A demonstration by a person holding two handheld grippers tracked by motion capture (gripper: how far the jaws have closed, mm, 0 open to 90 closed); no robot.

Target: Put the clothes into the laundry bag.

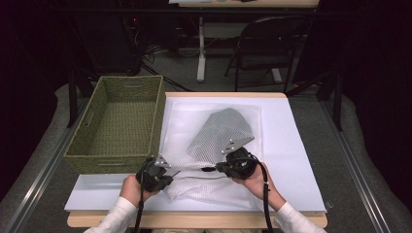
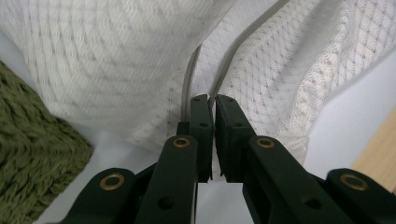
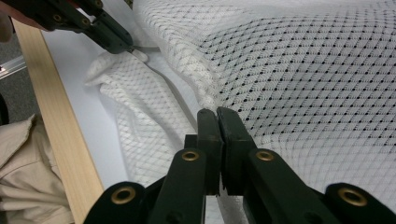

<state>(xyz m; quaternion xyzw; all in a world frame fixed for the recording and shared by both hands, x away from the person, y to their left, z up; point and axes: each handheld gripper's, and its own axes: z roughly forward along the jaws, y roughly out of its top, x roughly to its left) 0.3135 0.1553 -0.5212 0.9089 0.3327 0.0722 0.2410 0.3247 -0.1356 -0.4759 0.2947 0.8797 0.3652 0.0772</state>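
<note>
While both grippers pinch its edge, the white mesh bag (image 1: 214,141) lies rumpled.

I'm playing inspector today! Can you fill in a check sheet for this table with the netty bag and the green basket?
Surface: table with a wooden edge, covered by a white sheet.
Job's things: white mesh bag, partly lifted, something grey inside; its near edge lies crumpled toward the front of the table.
Clutter: woven green basket at the table's left; nothing seen inside it.
Grippers: left gripper shut on the bag's edge trim; right gripper shut on the mesh.
Cables: one black cable trails from the right gripper, another from the left.
Surroundings: dark room, folding chair, desk leg behind.
</note>
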